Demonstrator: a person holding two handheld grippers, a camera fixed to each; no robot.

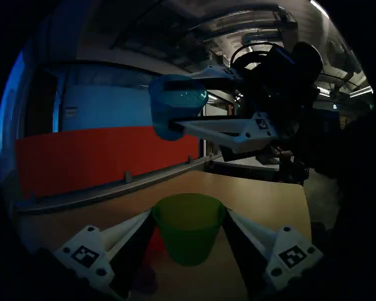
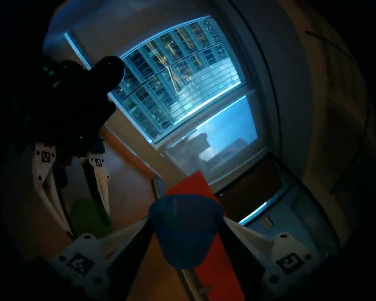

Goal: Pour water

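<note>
Two cups, one in each of the two grippers. The left gripper (image 1: 188,214) grips the green cup (image 1: 189,240), a finger pressing each side, low over the one table (image 1: 268,195). The right gripper (image 2: 185,220) clamps the blue cup (image 2: 185,238) the same way, held high above the table, mouth up, well apart from the green cup.

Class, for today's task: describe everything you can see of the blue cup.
The blue cup is a see-through blue plastic tumbler, tapered, wider at its open rim than at its base. The right gripper clamps it, one finger against each side. It hangs in the air, slightly tilted, above the wooden table and higher than the green cup. Nothing else touches it. Whether it holds water cannot be told.
</note>
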